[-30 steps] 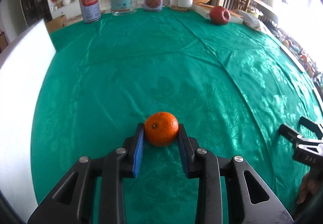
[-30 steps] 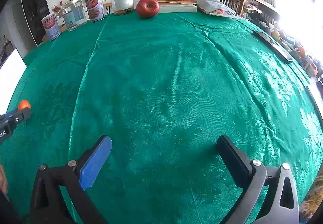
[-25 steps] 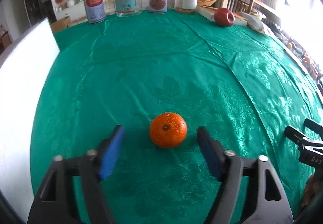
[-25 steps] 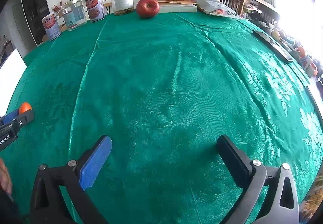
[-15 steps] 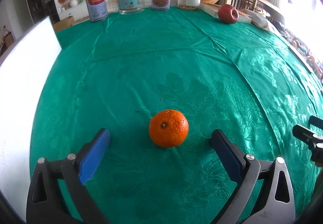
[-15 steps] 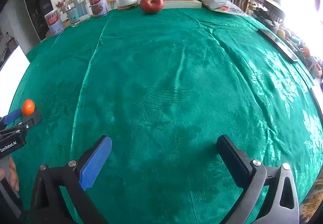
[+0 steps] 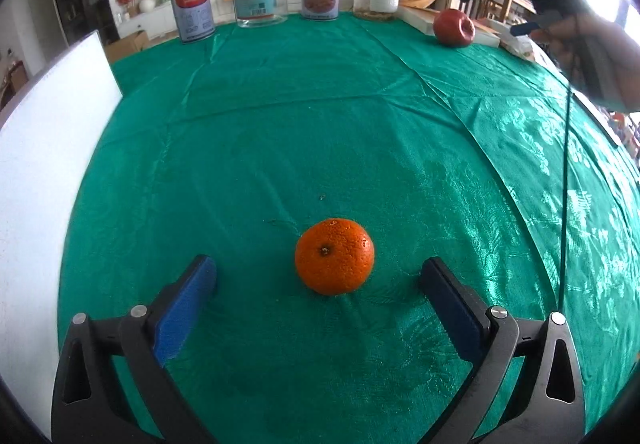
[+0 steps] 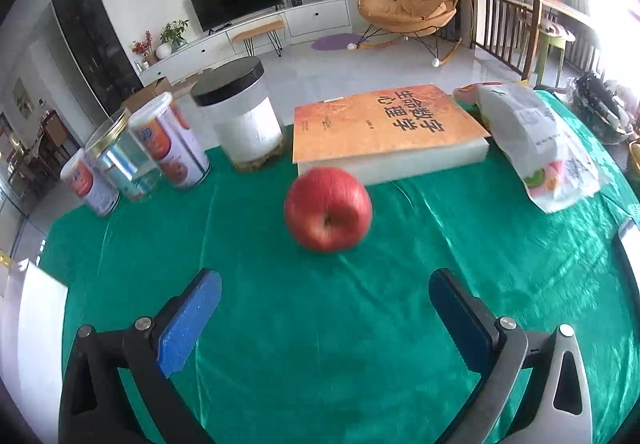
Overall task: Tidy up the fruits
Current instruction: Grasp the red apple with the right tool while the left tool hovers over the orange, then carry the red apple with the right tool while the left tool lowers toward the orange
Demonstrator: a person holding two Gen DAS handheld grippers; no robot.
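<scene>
An orange (image 7: pixel 334 256) rests on the green tablecloth (image 7: pixel 280 123), between the fingers of my left gripper (image 7: pixel 318 270). Its jaws are opening, and both pads stand well clear of the fruit. A red apple (image 8: pixel 328 209) lies near the table's far edge, just in front of a thick orange-covered book (image 8: pixel 384 123). My right gripper (image 8: pixel 325 280) is open and hovers just short of the apple, touching nothing. In the left wrist view the apple (image 7: pixel 454 27) shows at the far right, with the hand (image 7: pixel 600 47) carrying the right gripper above it.
Two printed cans (image 8: pixel 172 143), a clear jar (image 8: pixel 120 163) and a black-lidded jar (image 8: pixel 244 123) line the far edge left of the book. A white plastic bag (image 8: pixel 540 151) lies to the book's right. A white board (image 7: pixel 44 163) stands along the left side.
My left gripper let go of the orange and spread wide; the orange stays on the cloth. The right gripper swept across the table to the apple at the far edge.
</scene>
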